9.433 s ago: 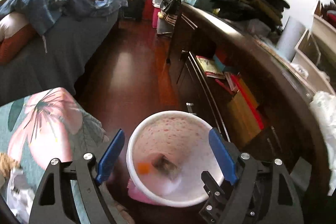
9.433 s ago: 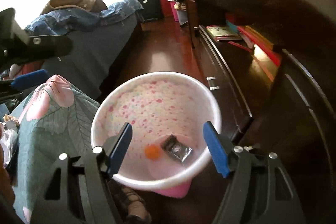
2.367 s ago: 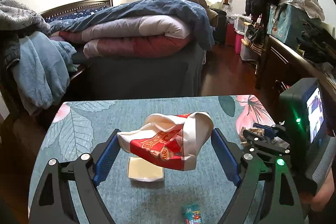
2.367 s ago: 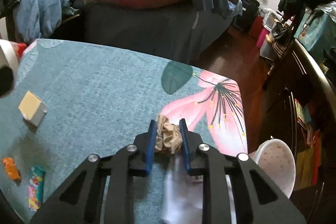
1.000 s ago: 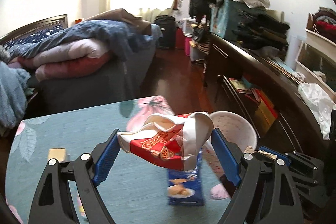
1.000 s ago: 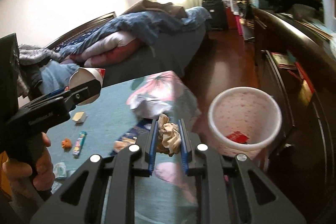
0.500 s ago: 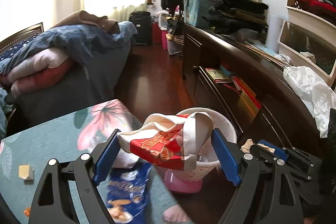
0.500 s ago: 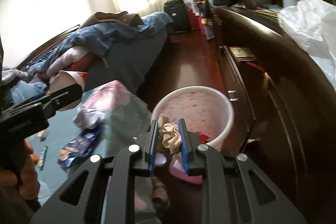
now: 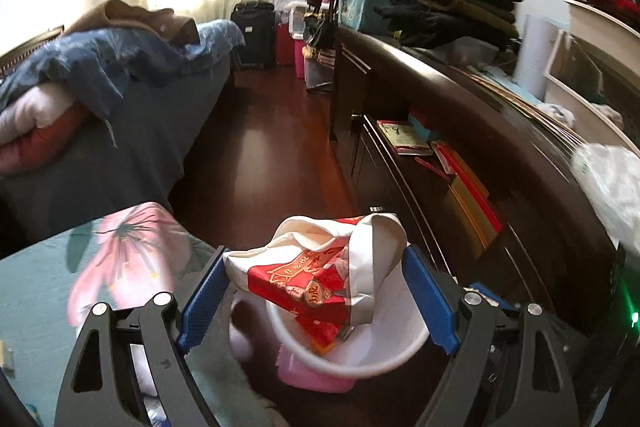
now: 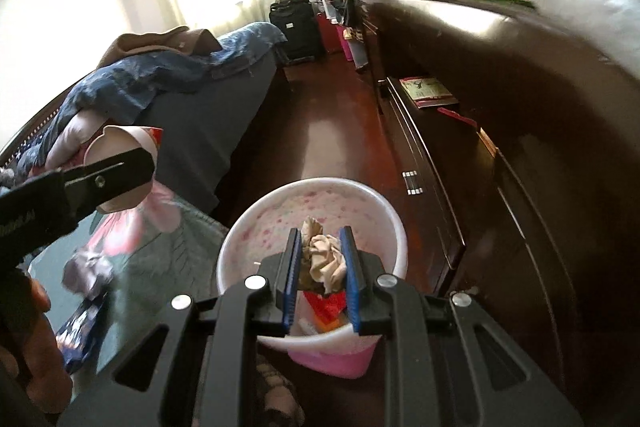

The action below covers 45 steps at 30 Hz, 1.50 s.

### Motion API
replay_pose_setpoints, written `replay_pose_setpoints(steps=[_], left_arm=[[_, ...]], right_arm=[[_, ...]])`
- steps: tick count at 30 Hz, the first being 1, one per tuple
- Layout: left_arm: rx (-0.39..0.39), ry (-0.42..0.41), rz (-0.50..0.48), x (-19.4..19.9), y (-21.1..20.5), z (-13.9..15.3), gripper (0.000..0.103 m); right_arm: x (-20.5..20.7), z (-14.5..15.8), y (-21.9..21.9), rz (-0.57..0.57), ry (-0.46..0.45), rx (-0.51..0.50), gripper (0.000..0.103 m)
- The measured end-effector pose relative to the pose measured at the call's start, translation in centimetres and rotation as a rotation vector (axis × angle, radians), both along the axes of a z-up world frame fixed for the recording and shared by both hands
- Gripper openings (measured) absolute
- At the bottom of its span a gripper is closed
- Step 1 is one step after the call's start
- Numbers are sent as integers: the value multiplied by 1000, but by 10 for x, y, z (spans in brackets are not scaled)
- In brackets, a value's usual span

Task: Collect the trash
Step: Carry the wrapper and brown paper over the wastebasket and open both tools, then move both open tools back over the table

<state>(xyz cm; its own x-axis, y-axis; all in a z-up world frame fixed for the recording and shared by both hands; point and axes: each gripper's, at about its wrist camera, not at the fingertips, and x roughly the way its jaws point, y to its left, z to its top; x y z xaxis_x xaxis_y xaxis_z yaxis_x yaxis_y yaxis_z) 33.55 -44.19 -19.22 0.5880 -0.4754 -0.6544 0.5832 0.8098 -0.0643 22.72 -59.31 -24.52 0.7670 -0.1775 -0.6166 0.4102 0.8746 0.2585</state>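
My left gripper (image 9: 316,281) is shut on a crushed red and white paper cup (image 9: 320,267) and holds it over the near rim of the pink-speckled white trash bin (image 9: 384,359). My right gripper (image 10: 322,259) is shut on a crumpled beige tissue (image 10: 324,259) and holds it above the same bin (image 10: 360,205), which stands on the floor and has red wrappers (image 10: 326,305) inside. The left gripper with the cup (image 10: 120,143) shows at the left of the right wrist view.
The teal floral table (image 9: 48,267) is at the left, with a blue snack bag (image 10: 80,331) and a grey wrapper (image 10: 86,269) near its edge. A dark wooden cabinet (image 9: 500,155) runs along the right. A bed with blankets (image 9: 100,87) lies behind.
Both grippers have swung from the table toward the bin and come down closer over it. Each still holds its piece of trash.
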Motion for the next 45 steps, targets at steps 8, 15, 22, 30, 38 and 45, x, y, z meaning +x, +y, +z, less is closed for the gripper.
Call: replay_pose_setpoints(steps=[8, 15, 22, 30, 38, 45], left_arm=[[3, 57, 25, 26, -20, -18, 95], [-25, 45, 29, 16, -3, -7, 98], [5, -38, 50, -18, 35, 14, 99], [5, -50, 88, -44, 95, 34, 99], [28, -38, 176, -62, 175, 36, 99], [55, -3, 330, -68, 276, 25, 99]], right_arm=[[34, -27, -16, -7, 2, 19, 38], [31, -37, -15, -26, 29, 14, 47], [10, -25, 13, -23, 65, -18, 57], [-24, 1, 73, 52, 70, -18, 70], [-47, 32, 150, 192, 43, -29, 81], [-64, 47, 215, 320, 40, -41, 84]])
